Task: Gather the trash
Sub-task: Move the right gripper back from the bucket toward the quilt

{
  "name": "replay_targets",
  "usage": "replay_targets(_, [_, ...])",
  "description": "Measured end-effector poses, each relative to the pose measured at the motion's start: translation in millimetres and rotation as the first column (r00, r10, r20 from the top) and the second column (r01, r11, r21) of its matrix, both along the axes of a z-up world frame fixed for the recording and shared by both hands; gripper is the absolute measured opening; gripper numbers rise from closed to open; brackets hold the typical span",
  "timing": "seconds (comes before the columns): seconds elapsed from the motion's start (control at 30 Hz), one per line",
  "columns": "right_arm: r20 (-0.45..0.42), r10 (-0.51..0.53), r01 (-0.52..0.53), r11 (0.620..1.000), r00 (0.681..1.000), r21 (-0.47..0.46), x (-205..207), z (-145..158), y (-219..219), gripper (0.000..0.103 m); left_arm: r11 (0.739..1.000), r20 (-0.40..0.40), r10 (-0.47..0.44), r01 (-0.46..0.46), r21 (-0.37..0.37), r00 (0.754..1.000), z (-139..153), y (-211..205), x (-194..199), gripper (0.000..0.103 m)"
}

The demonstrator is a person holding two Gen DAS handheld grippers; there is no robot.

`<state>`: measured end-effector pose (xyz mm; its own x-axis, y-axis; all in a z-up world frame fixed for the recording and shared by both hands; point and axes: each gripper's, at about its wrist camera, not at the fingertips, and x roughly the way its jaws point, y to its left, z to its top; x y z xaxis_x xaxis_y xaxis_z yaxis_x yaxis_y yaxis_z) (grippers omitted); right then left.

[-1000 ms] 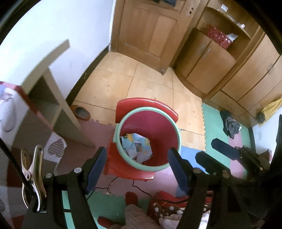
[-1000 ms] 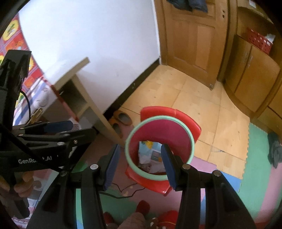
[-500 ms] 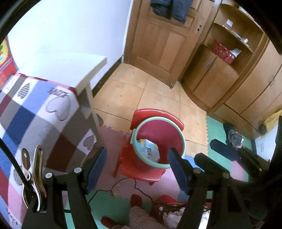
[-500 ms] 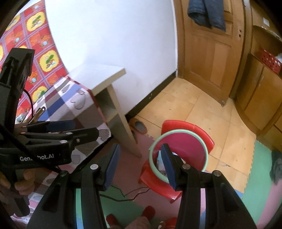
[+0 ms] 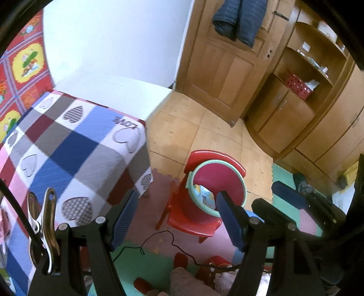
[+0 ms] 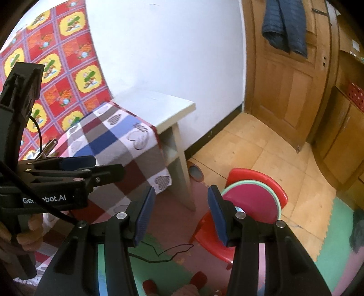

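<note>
A red bin with a pale green rim (image 5: 217, 161) stands on a small red plastic chair (image 5: 188, 222). Colourful paper trash (image 5: 204, 194) lies inside it. My left gripper (image 5: 177, 219) hangs above and short of the bin, open with nothing between its blue pads. In the right wrist view the same bin (image 6: 249, 182) sits on the chair (image 6: 215, 243), partly hidden behind one finger. My right gripper (image 6: 182, 214) is open and empty too, up above the floor beside the table. The left gripper (image 6: 75, 167) shows there at the left, held by a hand (image 6: 25, 230).
A table under a checked heart cloth (image 5: 68, 150) (image 6: 118, 141) stands left of the chair, its white top against the wall. A black cable (image 6: 168, 252) runs over foam mats. A slipper (image 6: 195, 172) lies under the table. Wooden door, hanging jacket (image 5: 238, 20) and cabinets (image 5: 286, 118) are behind.
Both grippers have risen and pulled back from the bin, which now looks smaller and lower in view. The cloth-covered tabletop has come into sight. Neither gripper's jaws have moved.
</note>
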<state>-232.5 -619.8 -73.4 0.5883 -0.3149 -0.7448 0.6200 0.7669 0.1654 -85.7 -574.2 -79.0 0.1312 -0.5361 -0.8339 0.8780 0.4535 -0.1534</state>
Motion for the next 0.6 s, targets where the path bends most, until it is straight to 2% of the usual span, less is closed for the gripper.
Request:
replay_targets(0.33, [0.036,0.093,-0.093,0.996,0.995,-0.010,32,22,36,0.049,0.996,0.016,0.088,-0.088,-0.019,0.996,28,48,26,0.075])
replay_targets(0.6, [0.057,0.188,-0.189,0.982,0.980,-0.002,64,34,70,0.049,0.984,0.023,0.178,-0.178,-0.017,0.984,44,95,49,0.075])
